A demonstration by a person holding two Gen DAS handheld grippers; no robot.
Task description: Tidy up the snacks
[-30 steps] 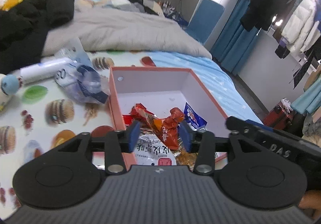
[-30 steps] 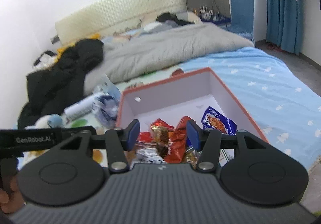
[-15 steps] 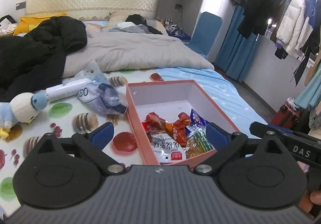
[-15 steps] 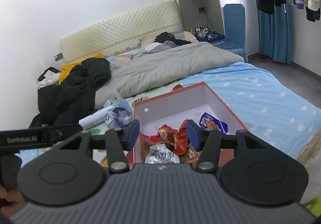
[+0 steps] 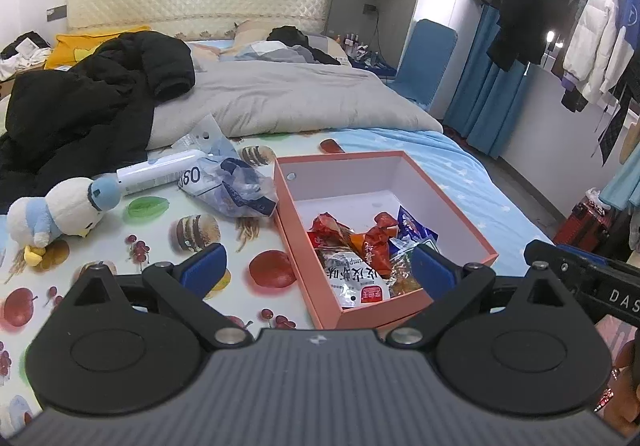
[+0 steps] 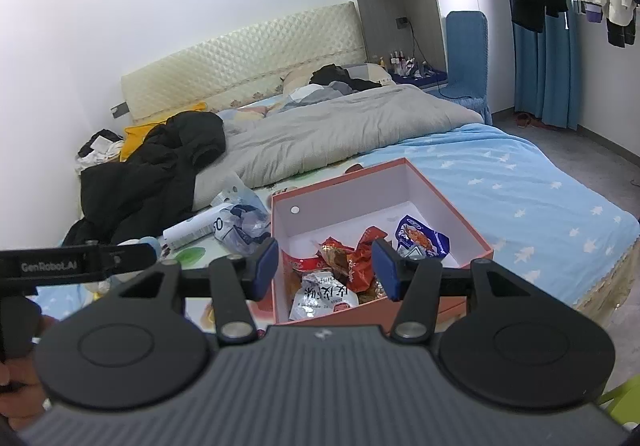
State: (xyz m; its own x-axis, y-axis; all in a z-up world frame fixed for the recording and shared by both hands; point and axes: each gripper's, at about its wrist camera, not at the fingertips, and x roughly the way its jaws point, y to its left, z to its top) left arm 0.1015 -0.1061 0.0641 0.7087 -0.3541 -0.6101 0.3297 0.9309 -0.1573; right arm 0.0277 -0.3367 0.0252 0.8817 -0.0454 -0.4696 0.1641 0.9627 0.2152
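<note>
An orange box (image 5: pixel 303 242) with a white inside sits on the bed and holds several snack packets: a white one (image 5: pixel 354 278), red ones (image 5: pixel 376 236) and a blue one (image 5: pixel 412 226). My left gripper (image 5: pixel 316 268) is wide open and empty, held above the box's near end. My right gripper (image 6: pixel 326 266) is partly open and empty, back from the box (image 6: pixel 476 238), with the packets (image 6: pixel 324 292) seen between its fingers.
A crumpled blue and clear bag (image 5: pixel 236 182) and a white tube (image 5: pixel 156 174) lie left of the box. A plush duck (image 5: pixel 52 216) lies further left. A black jacket (image 5: pixel 80 106) and a grey duvet (image 5: pixel 288 102) lie behind. The bed edge (image 6: pixel 616 246) is to the right.
My left gripper opened wide, letting go of a red packet in the box. Both grippers pulled up and back from the box.
</note>
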